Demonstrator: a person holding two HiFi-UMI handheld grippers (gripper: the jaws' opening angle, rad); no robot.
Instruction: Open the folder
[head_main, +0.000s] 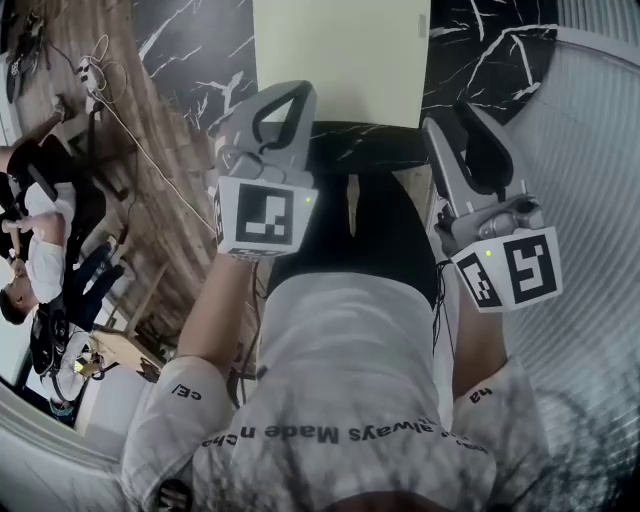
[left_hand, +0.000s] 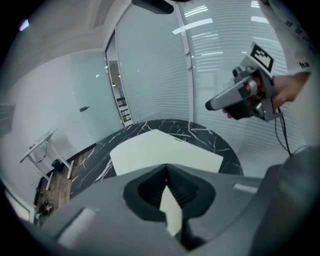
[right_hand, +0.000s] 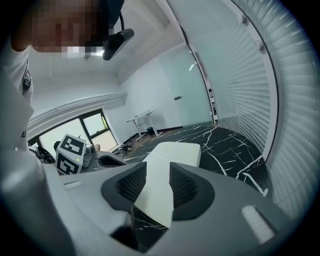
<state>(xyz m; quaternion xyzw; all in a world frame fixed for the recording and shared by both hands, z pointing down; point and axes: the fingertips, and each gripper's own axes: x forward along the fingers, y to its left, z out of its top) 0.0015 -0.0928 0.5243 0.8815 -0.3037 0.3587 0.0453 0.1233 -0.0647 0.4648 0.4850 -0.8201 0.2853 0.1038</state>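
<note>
Folder (head_main: 340, 60), cream and closed, lies flat on the black marbled table (head_main: 485, 45), ahead of and below both grippers, touched by neither. Only the head view shows people (head_main: 40, 230) seated off on the wood floor (head_main: 150, 170), while only the left gripper view catches the right gripper (left_hand: 210, 105) in the person's hand (left_hand: 282, 92) against the blinds (left_hand: 220, 60). The left gripper (head_main: 295, 92) has its jaw tips together on nothing; the right gripper's jaws stand partly apart and empty, the folder showing through the gap.

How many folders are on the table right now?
1. A pale folder lies flat near the middle of the round black marble table. No second one shows in any view, though the grippers hide the table's near part.
</note>
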